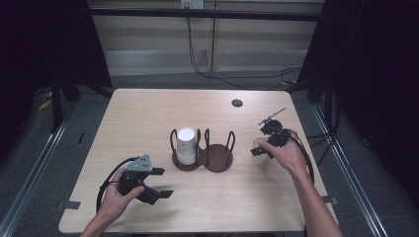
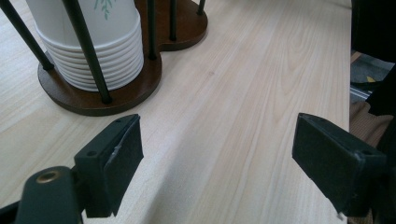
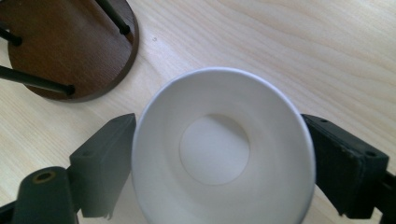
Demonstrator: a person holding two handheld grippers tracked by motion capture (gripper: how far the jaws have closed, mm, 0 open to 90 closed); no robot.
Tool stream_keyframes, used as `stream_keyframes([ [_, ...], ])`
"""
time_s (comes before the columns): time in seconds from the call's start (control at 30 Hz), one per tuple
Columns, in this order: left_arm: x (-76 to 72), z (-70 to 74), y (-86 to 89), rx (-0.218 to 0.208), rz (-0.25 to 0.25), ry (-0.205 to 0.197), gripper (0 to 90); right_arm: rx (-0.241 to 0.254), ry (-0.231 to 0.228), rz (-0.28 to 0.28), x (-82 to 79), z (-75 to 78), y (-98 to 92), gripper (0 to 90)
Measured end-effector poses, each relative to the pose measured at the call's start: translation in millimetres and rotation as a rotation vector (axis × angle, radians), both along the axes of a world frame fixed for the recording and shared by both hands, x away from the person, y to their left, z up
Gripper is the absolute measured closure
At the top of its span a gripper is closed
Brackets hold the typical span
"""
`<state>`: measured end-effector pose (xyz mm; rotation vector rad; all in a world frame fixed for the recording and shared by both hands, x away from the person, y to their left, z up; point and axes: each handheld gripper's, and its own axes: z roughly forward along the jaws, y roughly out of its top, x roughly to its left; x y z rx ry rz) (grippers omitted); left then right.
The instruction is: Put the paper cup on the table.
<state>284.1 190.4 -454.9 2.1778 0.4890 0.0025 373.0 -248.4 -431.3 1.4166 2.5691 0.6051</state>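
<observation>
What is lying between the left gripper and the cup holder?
Nothing: in the left gripper view, bare table separates the open left gripper from the cup holder.

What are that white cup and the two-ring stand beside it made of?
The white cup looks like thin paper: matte walls and a rolled rim. The stand seems to have a dark-stained wooden base, its grain showing in the right gripper view, with thin black rods, probably metal. The stacked cups in it look alike.

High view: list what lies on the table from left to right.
left gripper → stack of white cups in the holder's left ring → empty right ring of the wooden cup holder → single paper cup between the jaws of the right gripper.
</observation>
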Motion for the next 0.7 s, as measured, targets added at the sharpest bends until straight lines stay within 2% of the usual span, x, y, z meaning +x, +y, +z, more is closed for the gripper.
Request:
stream_keyframes([
  [0.1, -0.2, -0.1, -0.2, 0.001, -0.001, 0.0, 16.3, -0.002, 0.01, -0.011, -0.8, -3.3, 1.3, 14.7],
  [0.27, 0.0, -1.3, -1.1, 0.012, -0.008, -0.001, 16.4, 0.034, -0.022, -0.036, -1.7, -3.4, -1.7, 14.2],
  [0.5, -0.5, -0.9, -1.7, 0.003, -0.008, 0.004, 16.4, 0.091, -0.113, -0.057, -6.8, 4.3, -5.7, 13.6],
  [0.6, -1.1, -0.3, -2.6, 0.0, -0.008, 0.003, 16.3, 0.122, -0.127, -0.079, -9.3, 4.5, -6.9, 13.7],
  [0.7, -0.8, -0.9, -2.4, 0.006, -0.005, 0.003, 16.3, 0.147, -0.167, -0.088, -12.4, 6.1, -9.5, 13.8],
])
